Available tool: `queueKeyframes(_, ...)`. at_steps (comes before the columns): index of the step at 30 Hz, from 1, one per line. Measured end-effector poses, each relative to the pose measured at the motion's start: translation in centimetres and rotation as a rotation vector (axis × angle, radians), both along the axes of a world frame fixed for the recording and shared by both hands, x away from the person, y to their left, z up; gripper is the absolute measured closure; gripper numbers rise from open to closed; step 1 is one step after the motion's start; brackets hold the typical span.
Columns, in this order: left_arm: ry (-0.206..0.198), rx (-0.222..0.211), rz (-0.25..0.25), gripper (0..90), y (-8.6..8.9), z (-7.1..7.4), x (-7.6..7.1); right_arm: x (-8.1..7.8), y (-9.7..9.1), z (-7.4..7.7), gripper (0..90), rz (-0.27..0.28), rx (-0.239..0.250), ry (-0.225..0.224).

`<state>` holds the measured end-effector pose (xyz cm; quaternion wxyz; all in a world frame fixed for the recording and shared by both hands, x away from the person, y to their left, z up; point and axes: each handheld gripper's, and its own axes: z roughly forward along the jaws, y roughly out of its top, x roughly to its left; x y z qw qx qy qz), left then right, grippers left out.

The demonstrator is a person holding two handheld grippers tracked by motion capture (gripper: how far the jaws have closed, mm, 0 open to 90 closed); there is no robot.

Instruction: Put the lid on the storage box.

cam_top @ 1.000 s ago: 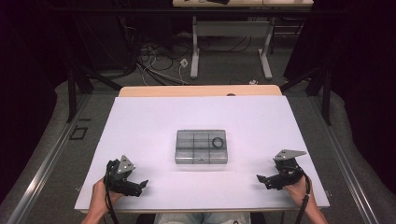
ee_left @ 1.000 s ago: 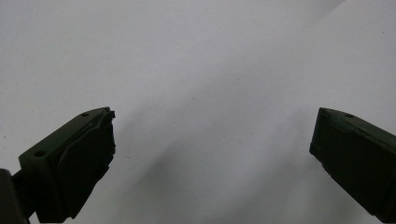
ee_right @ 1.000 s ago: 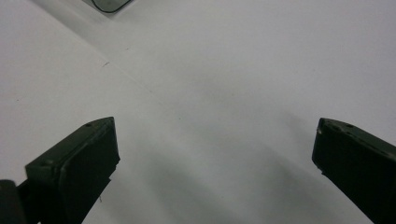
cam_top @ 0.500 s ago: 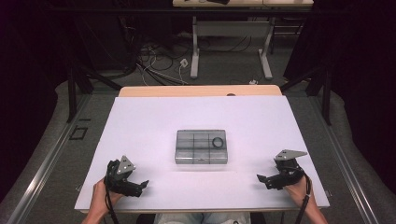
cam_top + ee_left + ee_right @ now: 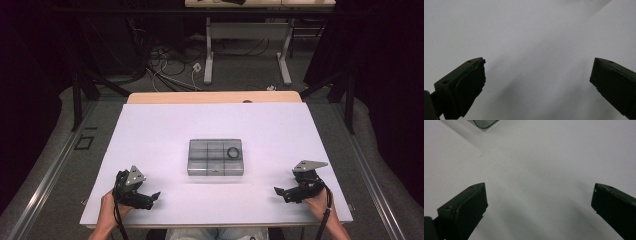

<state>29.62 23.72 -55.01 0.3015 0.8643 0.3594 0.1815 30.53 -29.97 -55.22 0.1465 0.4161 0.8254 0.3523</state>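
Your left gripper (image 5: 152,196) rests near the table's (image 5: 165,130) front left edge, jaws spread wide with nothing between them — the left gripper view confirms bare white surface in the gap. Your right gripper (image 5: 280,192) sits near the front right edge, jaws likewise parted and empty.

The compartment box (image 5: 215,157) lies flat at the table's centre, between both grippers and well apart from each. Its long axis runs left to right across the table, parallel to the front edge. A dark ring (image 5: 233,152) sits in the upper right compartment. One rounded corner of the box (image 5: 482,123) appears at the top of the right gripper view.

No legible label, brand or writing is discernible on the box or grippers.
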Motion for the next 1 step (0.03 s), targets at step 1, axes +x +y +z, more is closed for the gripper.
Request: queueKeyframes(1,0.003,-0.001,0.001,0.0,0.01,-0.01,0.0,0.03,-0.06,0.02,0.0,0.003,-0.005,-0.007)
